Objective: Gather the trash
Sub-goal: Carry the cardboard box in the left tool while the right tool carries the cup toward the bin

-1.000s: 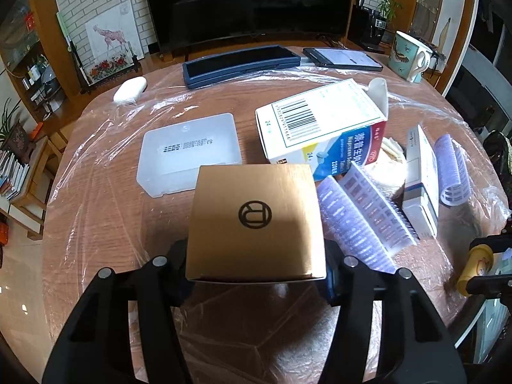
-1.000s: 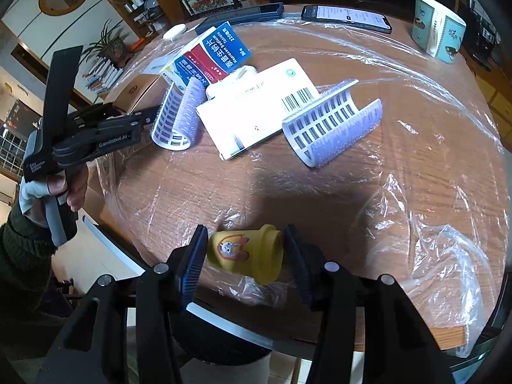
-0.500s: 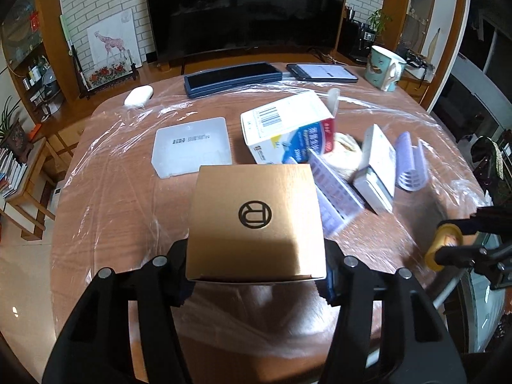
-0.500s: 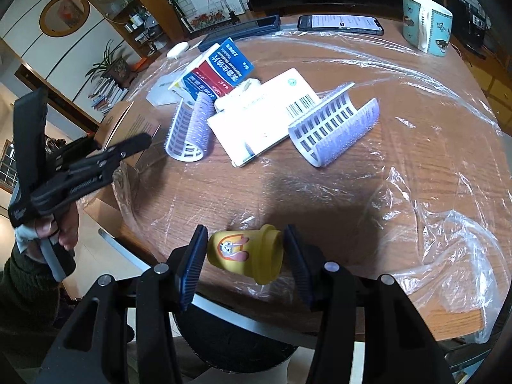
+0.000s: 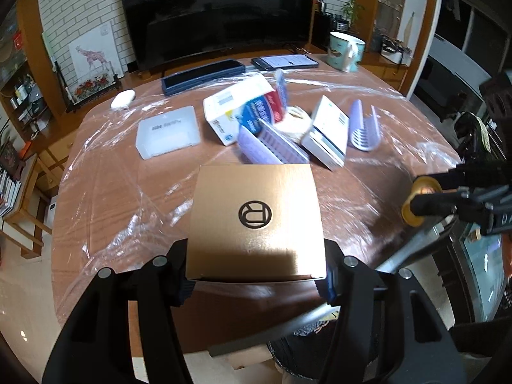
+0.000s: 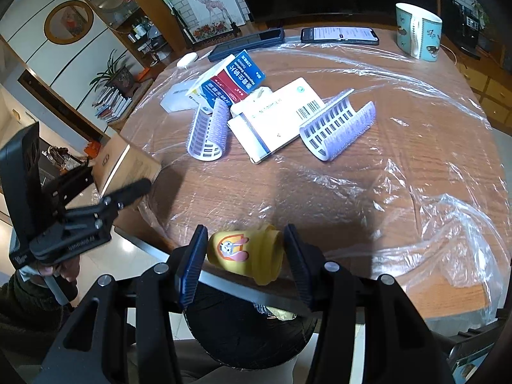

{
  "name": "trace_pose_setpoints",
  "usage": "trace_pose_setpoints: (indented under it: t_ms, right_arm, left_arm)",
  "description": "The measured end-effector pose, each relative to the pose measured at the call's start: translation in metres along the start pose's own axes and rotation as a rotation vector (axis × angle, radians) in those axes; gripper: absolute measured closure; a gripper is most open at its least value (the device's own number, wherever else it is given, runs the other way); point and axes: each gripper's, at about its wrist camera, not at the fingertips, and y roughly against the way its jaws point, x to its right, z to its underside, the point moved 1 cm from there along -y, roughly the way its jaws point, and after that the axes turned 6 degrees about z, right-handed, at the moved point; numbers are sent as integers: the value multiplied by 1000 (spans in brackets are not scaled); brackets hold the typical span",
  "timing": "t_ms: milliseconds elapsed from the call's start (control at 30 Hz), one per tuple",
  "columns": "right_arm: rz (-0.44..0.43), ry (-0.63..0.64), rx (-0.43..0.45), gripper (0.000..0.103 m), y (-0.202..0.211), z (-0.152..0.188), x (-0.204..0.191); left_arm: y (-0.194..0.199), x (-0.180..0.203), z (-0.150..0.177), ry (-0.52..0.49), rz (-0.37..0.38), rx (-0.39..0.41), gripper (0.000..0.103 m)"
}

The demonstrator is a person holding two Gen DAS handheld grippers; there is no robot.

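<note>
My left gripper (image 5: 256, 275) is shut on a gold cardboard box (image 5: 256, 220) with a black round logo, held above the table's near edge. It also shows in the right wrist view (image 6: 124, 163). My right gripper (image 6: 244, 252) is shut on a small yellow cup (image 6: 246, 254) with a rabbit picture, held over the near edge above a black bin (image 6: 243, 329). The cup also shows at the right of the left wrist view (image 5: 419, 201). On the table lie a blue and red medicine box (image 6: 230, 80), a white box (image 6: 275, 118) and two purple hair rollers (image 6: 208, 131) (image 6: 339, 124).
The round wooden table (image 6: 416, 147) is covered with clear plastic film. A translucent flat case (image 5: 168, 131), a dark keyboard (image 5: 201, 75), a phone (image 6: 339, 35), a teal mug (image 6: 416, 32) and a white mouse (image 5: 123, 98) lie further back. A television stands behind.
Both grippers have drawn back from the table toward its near edge, each still holding its item. The pile of boxes and rollers looks farther away.
</note>
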Motion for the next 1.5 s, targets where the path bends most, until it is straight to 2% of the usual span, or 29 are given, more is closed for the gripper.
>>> trace_pose_setpoints:
  t_ms: [700, 1100, 1500]
  right_arm:
    - [-11, -49, 10, 54, 8, 26, -12]
    - [-30, -60, 5, 54, 25, 55, -18]
    - [15, -61, -5, 54, 24, 84, -27]
  left_arm:
    - [19, 24, 29, -63, 60, -15, 44]
    - [29, 49, 50, -136, 112, -39, 44]
    - [32, 70, 72, -194, 146, -64, 44]
